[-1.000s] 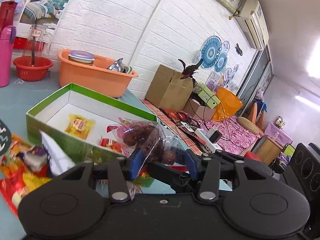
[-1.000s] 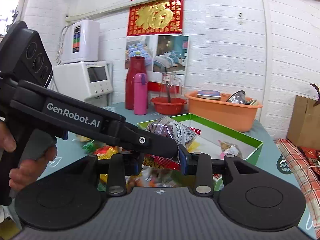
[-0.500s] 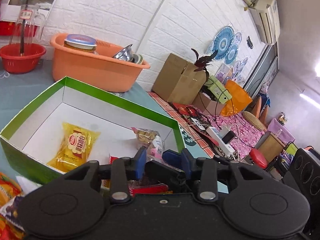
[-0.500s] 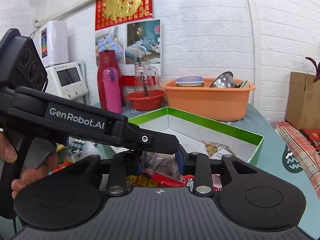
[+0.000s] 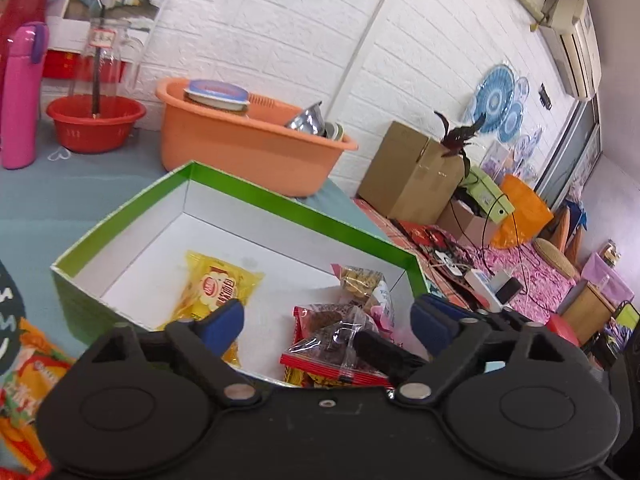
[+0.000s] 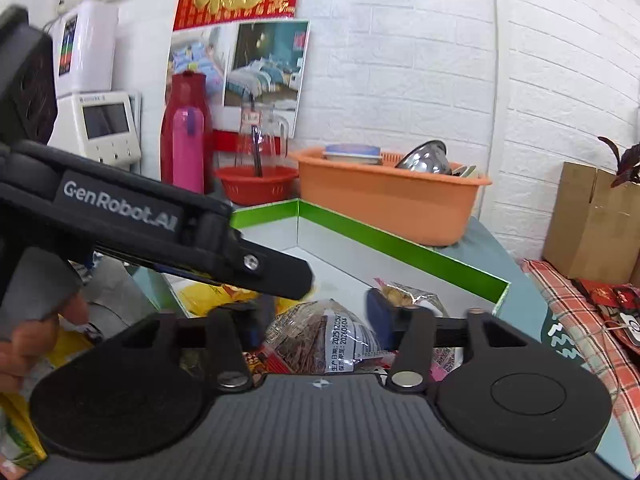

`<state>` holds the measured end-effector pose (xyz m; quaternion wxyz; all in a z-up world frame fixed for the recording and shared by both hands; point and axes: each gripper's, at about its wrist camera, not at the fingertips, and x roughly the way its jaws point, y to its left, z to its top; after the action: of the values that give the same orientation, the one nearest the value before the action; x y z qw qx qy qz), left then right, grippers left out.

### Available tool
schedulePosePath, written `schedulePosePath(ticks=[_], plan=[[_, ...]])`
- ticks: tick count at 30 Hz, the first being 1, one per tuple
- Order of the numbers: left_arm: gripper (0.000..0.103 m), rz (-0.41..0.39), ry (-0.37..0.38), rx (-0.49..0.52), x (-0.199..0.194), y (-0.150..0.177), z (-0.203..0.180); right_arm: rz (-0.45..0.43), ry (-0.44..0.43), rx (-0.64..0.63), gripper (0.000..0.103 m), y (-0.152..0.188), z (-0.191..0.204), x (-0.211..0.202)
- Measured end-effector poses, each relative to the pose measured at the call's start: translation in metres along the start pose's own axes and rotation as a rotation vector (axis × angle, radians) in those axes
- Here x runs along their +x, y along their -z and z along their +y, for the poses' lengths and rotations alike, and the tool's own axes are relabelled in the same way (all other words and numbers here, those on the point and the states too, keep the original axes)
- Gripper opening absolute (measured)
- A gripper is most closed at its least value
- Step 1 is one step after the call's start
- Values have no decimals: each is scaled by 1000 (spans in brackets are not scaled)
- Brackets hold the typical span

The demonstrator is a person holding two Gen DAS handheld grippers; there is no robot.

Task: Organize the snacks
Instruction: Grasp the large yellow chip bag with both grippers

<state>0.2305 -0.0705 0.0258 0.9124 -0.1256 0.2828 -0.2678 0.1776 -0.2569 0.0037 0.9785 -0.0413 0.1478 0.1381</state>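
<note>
Right now both tools are letting go: the left hand-held gripper [image 5: 326, 318] is opening, its blue pads spread wide with nothing pressed between them, and the right hand-held gripper [image 6: 316, 316] is opening too, its pads standing clear on either side of a clear bag of dark snacks [image 6: 320, 336] that lies just ahead at twelve o'clock. That bag rests inside the green box [image 5: 280, 204], on top of a red packet [image 5: 332, 368] near the box's front edge. Further out in the left wrist view, a yellow packet [image 5: 218, 286] lies on the white floor of the box at about ten o'clock, and a small bag of pale pieces [image 5: 360, 278] sits at one o'clock by the far wall. So several snacks are already boxed, by my reading. Outside the box, on the counter [image 5: 60, 192] at eight o'clock, orange and red packets [image 5: 28, 384] are loose and look like the work left to do. Beyond the box at twelve o'clock stands an orange tub [image 5: 248, 148] of dishes, not part of the sorting.
</note>
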Motion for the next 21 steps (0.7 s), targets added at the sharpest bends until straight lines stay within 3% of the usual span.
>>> schedulePosePath(ticks=[10,21], plan=[[103,-49,-22,-41,-90,27,-23,-48,-36,58,103,2,6,-80],[103,-34,-65,-129,-141,97,-6,77,-208,96,103,36,48,-104]])
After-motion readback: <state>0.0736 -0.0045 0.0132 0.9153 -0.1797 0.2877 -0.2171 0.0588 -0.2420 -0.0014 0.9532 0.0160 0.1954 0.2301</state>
